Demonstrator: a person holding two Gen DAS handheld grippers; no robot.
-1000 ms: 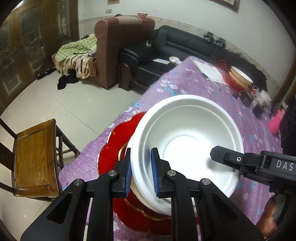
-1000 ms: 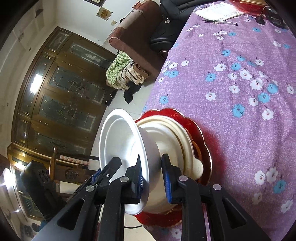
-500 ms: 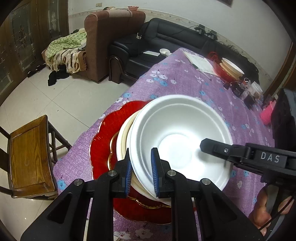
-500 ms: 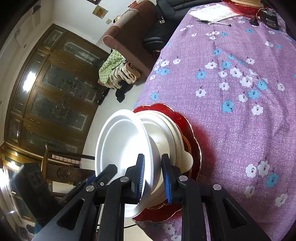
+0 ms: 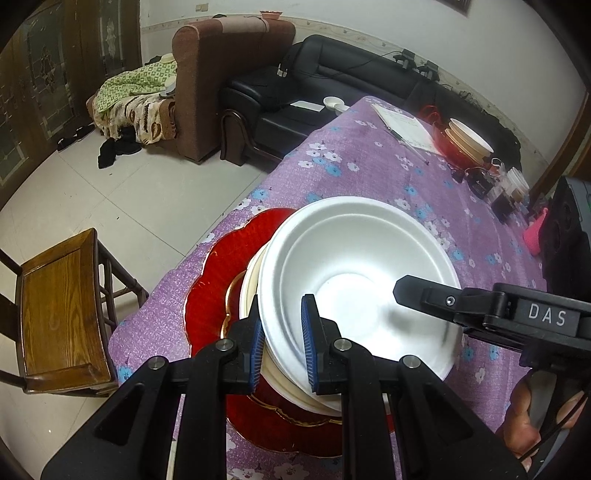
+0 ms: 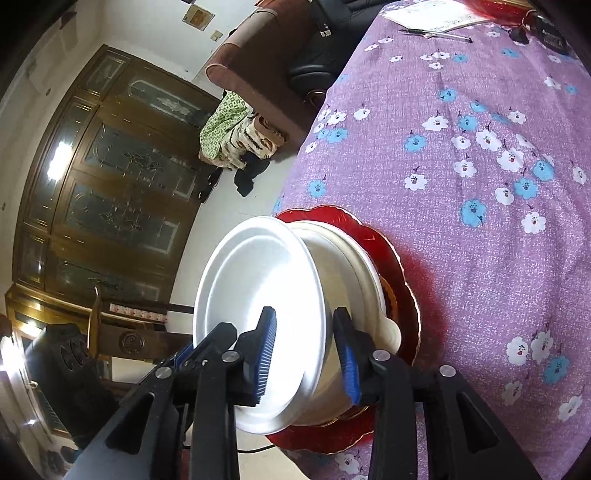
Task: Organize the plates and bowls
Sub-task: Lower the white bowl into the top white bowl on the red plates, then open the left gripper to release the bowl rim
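Observation:
A white foam bowl (image 5: 354, 280) sits on a cream plate (image 5: 248, 291), which lies on a scalloped red plate (image 5: 218, 280) at the near corner of the purple flowered table. My left gripper (image 5: 282, 338) straddles the bowl's near rim, its blue pads slightly apart from it. My right gripper (image 6: 306, 350) straddles the bowl's (image 6: 255, 295) opposite rim with a wider gap on both sides. The right gripper's finger also shows in the left wrist view (image 5: 443, 299). The cream plate (image 6: 358, 266) and red plate (image 6: 399, 273) show beneath the bowl.
A second stack, cream plates in a red dish (image 5: 461, 142), stands at the table's far end beside papers (image 5: 404, 125), a pen (image 6: 436, 34) and small jars (image 5: 506, 188). A wooden chair (image 5: 55, 310) stands left of the table. Sofas (image 5: 236, 74) lie beyond.
Both grippers have opened their jaws off the bowl's rim, the right one wider. The bowl has settled lower onto the cream plate.

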